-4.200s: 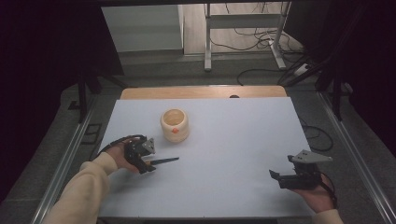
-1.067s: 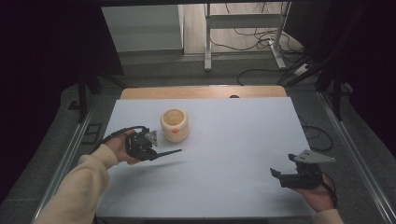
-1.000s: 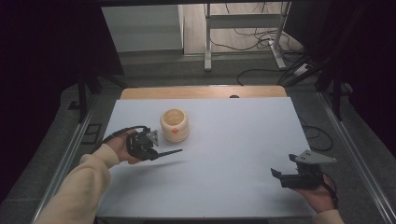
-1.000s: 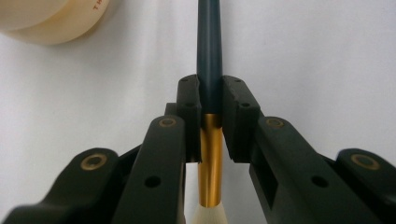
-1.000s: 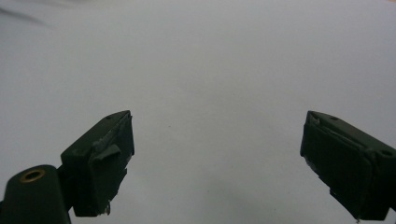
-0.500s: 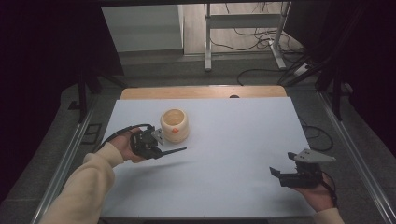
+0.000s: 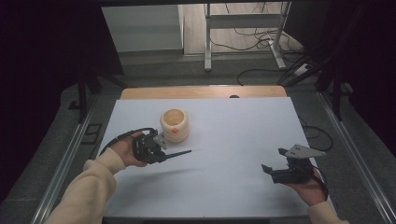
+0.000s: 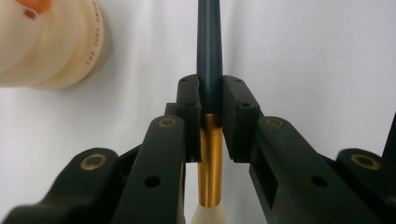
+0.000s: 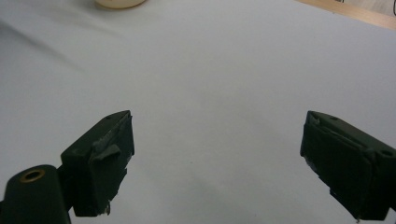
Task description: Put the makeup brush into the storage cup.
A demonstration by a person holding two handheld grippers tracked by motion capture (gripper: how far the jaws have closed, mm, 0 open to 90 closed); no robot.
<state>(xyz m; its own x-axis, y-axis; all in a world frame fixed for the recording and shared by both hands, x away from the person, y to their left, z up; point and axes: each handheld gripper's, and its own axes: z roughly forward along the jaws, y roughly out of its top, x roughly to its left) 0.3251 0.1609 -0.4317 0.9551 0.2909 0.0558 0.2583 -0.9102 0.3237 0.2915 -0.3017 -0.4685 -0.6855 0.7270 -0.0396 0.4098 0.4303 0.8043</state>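
1. In the left gripper view the brush runs out of frame at both ends: its dark handle leaves past the top edge and the pale bristles are cut off at the bottom, so neither tip can be seen there.
2. In the same view the cream pot is cropped at the top left corner; an orange patch sits at its edge, too cropped to make out.
3. In the right gripper view a sliver of the pot pokes in at the top edge, and the rest is out of frame.
4. The left gripper pinches the brush where the gold ferrule meets the dark handle, jaws pressed tight on it. The handle points right across the white table, just in front of the pot.
5. The left hand holds its gripper roughly level, the cream sleeve entering from the bottom left.
6. The right gripper sits low at the table's right side, well apart from the pot, with the jaws spread wide and nothing between them.
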